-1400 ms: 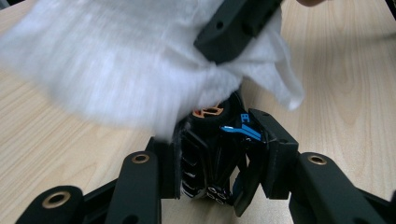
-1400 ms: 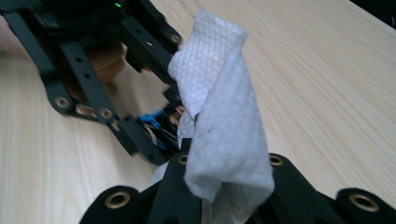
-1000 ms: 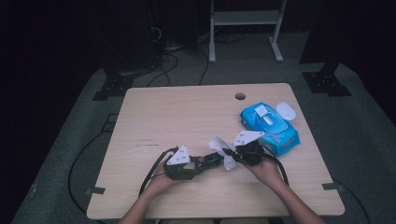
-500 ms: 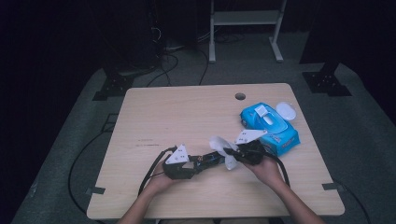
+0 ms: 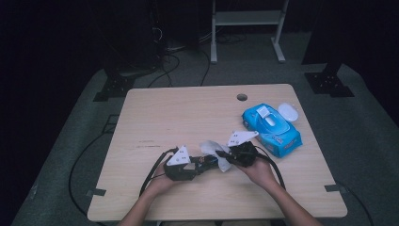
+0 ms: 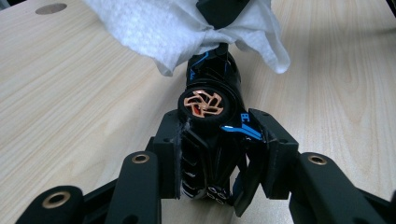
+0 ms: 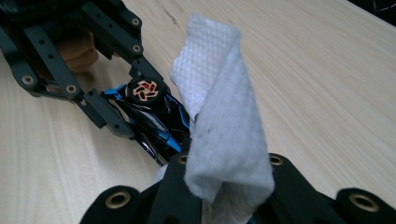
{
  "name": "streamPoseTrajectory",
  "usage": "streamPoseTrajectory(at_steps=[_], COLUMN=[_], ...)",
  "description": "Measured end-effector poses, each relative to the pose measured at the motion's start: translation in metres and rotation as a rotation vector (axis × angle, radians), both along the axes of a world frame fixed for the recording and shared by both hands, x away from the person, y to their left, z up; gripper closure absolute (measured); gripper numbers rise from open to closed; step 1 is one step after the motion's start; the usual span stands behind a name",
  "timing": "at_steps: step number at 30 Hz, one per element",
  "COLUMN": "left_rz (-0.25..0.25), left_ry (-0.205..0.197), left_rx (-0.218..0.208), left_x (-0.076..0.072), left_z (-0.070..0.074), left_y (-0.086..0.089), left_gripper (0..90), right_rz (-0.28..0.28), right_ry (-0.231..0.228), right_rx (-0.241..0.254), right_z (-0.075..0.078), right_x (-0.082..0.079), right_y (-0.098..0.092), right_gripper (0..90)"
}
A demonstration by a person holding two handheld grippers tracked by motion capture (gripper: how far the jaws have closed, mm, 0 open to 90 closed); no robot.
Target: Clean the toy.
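Note:
My left gripper [image 6: 215, 127] is shut on a black toy car [image 6: 205, 105] with blue trim and copper-spoked wheels, holding it by its sides just above the wooden table [image 5: 160, 117]. My right gripper [image 7: 226, 163] is shut on a crumpled white wipe [image 7: 224, 116], which lies against the car's far end. In the high view the left gripper [image 5: 203, 163] and the right gripper [image 5: 229, 157] meet nose to nose near the table's front middle, with the wipe [image 5: 212, 148] bunched over the car [image 5: 209, 161]. The wipe hides the car's front.
A blue pack of wipes [image 5: 272, 127] with its white lid [image 5: 287, 112] flipped open lies at the table's right, close behind the right hand. A round cable hole [image 5: 242, 97] sits near the far edge. Cables trail off the front left.
The right gripper with the wipe has shifted slightly toward the left gripper, along the car. The left gripper and the car have stayed put.

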State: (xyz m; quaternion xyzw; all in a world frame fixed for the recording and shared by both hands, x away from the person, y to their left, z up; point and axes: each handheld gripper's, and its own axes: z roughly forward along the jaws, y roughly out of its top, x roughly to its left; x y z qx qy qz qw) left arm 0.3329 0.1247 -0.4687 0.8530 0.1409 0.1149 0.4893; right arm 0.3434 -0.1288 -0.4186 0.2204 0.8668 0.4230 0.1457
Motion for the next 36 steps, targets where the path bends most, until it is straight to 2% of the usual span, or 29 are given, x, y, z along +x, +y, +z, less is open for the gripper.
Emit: streamPoseTrajectory(at_steps=[5,9,11,13,15,19,22,24,26,28,32,36], left_rz=[0.003,0.000,-0.001,-0.004,-0.010,-0.027,-0.034,-0.031,-0.032,-0.037,-0.037,-0.021], left_ry=[0.001,0.003,0.003,0.003,0.002,-0.004,-0.006,-0.025,-0.018,-0.032,-0.033,-0.025], left_rx=[-0.001,-0.004,-0.004,-0.004,-0.005,0.024,0.027,0.032,0.030,0.040,0.028,0.041], left_x=[0.000,0.001,0.001,0.002,0.003,0.006,0.009,0.012,0.016,0.017,0.018,0.018], left_z=[0.000,0.000,0.000,0.000,0.000,0.003,0.003,0.003,0.003,0.003,0.002,0.002], left_y=[0.001,0.002,0.002,0.002,0.002,0.001,0.001,0.001,0.001,0.002,0.003,0.002], left_gripper=[58.0,58.0,58.0,58.0,58.0,57.9,58.0,58.0,58.0,58.0,58.0,56.7], right_rz=[-0.040,-0.088,-0.102,-0.105,-0.096,-0.054,-0.020,0.002,0.031,0.039,0.014,-0.007], right_ry=[-0.004,0.019,0.026,0.038,0.032,0.026,0.035,0.034,0.053,0.054,0.059,0.099], right_rx=[-0.011,0.007,-0.008,0.007,0.020,0.016,0.021,0.025,0.045,0.031,0.033,0.058], right_z=[0.000,-0.003,-0.004,-0.004,-0.002,0.000,0.002,0.002,0.002,0.000,-0.001,-0.002], right_x=[0.003,0.006,0.007,0.008,0.007,0.006,0.007,0.008,0.009,0.011,0.017,0.021], right_y=[-0.018,-0.039,-0.044,-0.046,-0.043,-0.025,-0.009,0.001,0.012,0.017,0.005,-0.009], right_gripper=[83.7,83.7,83.7,83.6,83.7,83.7,83.8,83.8,83.7,83.7,83.7,83.7])
